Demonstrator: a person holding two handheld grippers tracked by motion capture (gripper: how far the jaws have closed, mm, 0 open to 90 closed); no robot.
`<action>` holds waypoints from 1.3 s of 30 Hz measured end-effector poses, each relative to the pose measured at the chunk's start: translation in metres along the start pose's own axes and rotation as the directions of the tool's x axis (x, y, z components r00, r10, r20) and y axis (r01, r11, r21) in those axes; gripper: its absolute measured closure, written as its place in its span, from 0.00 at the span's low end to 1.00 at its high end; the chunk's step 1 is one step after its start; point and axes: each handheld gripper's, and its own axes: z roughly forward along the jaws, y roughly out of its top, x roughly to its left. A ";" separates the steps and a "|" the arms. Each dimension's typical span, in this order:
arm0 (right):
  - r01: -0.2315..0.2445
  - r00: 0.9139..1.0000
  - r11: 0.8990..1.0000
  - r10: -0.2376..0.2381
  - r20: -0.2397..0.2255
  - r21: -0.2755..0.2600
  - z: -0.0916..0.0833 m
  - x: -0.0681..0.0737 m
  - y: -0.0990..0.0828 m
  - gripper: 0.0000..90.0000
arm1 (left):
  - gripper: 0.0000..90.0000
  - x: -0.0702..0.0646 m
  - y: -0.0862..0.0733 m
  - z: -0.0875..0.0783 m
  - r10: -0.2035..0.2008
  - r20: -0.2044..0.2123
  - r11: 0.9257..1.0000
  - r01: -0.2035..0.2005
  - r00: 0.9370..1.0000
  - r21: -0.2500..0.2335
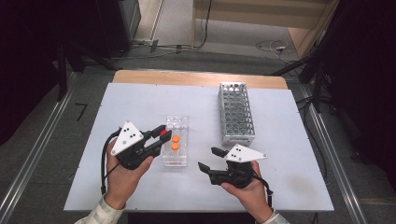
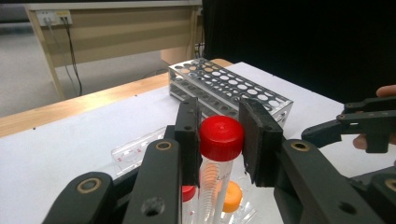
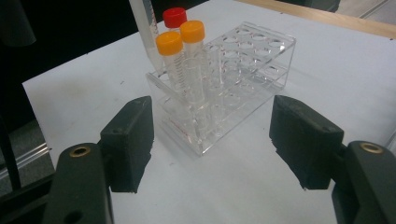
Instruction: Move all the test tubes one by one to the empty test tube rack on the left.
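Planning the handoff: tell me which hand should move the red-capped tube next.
Left. Its tongs already clamp the red-capped tube above the clear rack; the right tongs are open, holding nothing.

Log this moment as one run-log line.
left gripper: shut on red-capped tube | right gripper: open, empty | clear rack: two orange-capped tubes

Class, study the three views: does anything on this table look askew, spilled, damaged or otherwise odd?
One thing stands out: the red-capped tube leans while the two orange-capped tubes stand upright in the clear rack. The left claw grips it at the cap. No spill or damage shows.
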 end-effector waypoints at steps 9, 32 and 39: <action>-0.002 1.000 1.000 0.002 -0.004 0.008 0.001 0.000 -0.001 0.33 | 0.78 -0.001 -0.009 0.008 0.008 -0.012 1.000 -0.008 1.000 0.020; 0.003 1.000 1.000 -0.003 -0.013 0.019 0.002 0.001 -0.002 0.33 | 0.78 -0.001 -0.024 0.013 0.016 -0.022 0.997 -0.014 1.000 0.073; 0.003 1.000 1.000 -0.002 -0.012 0.020 0.002 0.001 -0.002 0.33 | 0.78 -0.002 -0.026 0.014 0.016 -0.021 0.996 -0.014 1.000 0.083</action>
